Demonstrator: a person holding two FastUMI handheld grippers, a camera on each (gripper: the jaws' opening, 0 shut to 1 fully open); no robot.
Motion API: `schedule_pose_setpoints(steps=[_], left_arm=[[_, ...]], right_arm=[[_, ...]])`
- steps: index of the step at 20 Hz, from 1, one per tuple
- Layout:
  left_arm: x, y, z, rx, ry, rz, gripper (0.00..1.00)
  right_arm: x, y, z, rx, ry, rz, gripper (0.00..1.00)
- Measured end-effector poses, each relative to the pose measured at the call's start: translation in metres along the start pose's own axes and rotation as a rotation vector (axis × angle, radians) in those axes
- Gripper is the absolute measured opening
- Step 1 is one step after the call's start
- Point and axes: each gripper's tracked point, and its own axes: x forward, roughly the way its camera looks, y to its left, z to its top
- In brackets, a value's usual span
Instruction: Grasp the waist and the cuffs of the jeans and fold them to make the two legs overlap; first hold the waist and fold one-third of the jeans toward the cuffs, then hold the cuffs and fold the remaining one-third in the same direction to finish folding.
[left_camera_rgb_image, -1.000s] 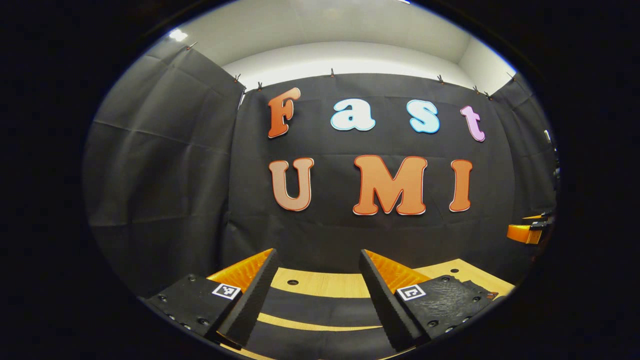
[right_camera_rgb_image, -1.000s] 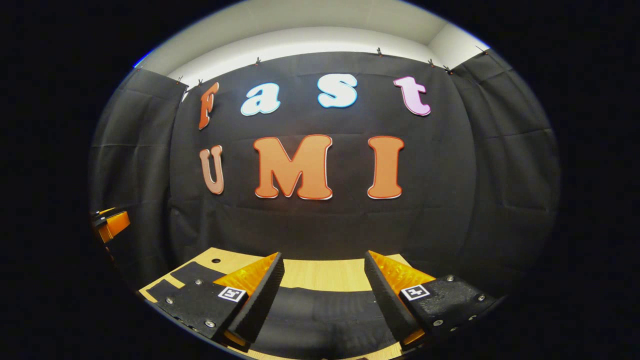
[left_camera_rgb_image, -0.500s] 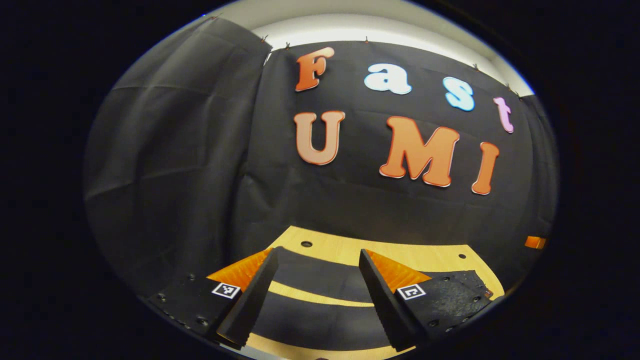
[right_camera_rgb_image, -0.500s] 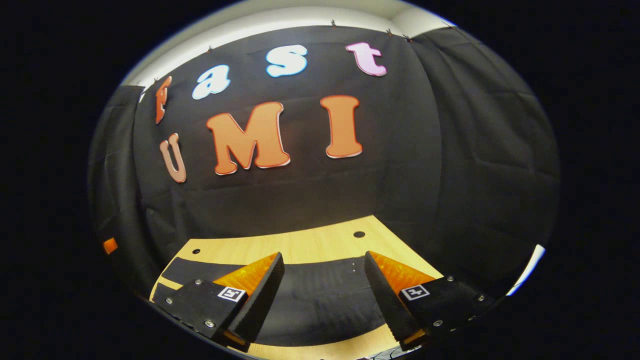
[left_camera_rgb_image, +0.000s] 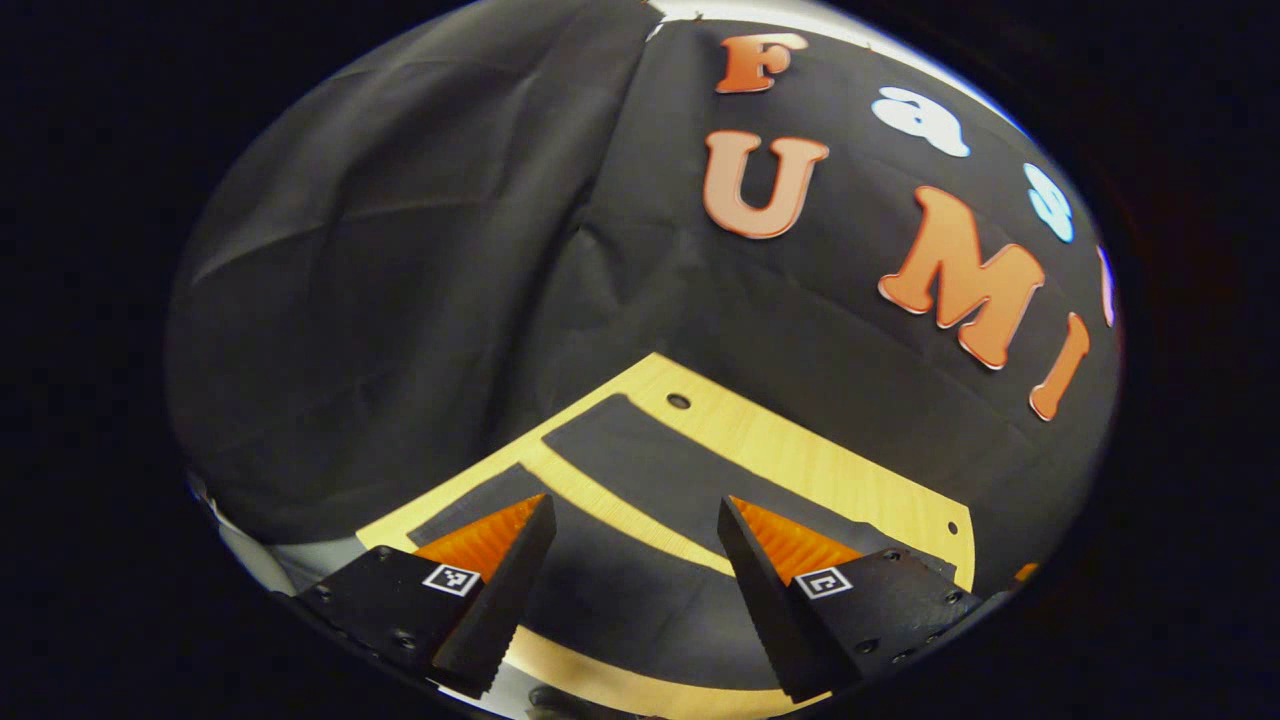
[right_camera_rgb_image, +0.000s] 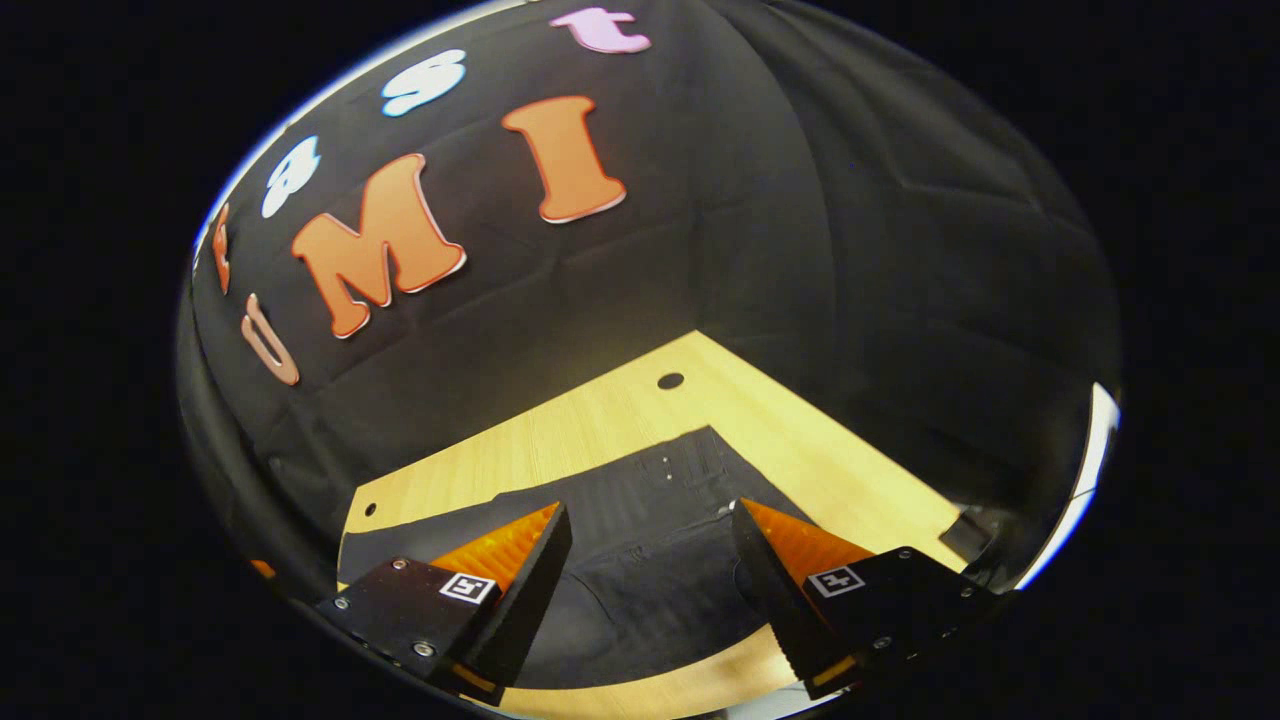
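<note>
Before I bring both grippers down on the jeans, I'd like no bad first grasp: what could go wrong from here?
1. The legs lie apart with a strip of table between them, so the left gripper, open, may catch one cuff alone.
2. The right gripper, open above the waist, may pinch only the top layer of the dark jeans.

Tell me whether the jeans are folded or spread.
Spread: the jeans lie flat on the table, both legs apart with wood showing between them.

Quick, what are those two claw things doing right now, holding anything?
Left gripper: jaws open, holding nothing, above the jeans.
Right gripper: jaws open, holding nothing, above the jeans.
</note>
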Motion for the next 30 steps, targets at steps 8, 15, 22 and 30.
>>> schedule_pose_setpoints(steps=[8, 15, 22, 30], left_arm=[[0.039, 0.032, -0.057, -0.151, 0.275, 0.16, 0.98], [0.042, 0.053, -0.078, -0.342, 0.437, 0.244, 0.98], [0.056, 0.072, -0.095, -0.458, 0.582, 0.283, 0.98], [0.068, 0.117, -0.102, -0.546, 0.635, 0.361, 0.97]], right_arm=[[0.051, -0.05, -0.058, 0.135, 0.244, -0.049, 0.98], [0.066, -0.08, -0.096, 0.251, 0.388, -0.142, 0.96], [0.077, -0.109, -0.137, 0.335, 0.54, -0.295, 0.96], [0.088, -0.13, -0.149, 0.412, 0.568, -0.397, 0.9]])
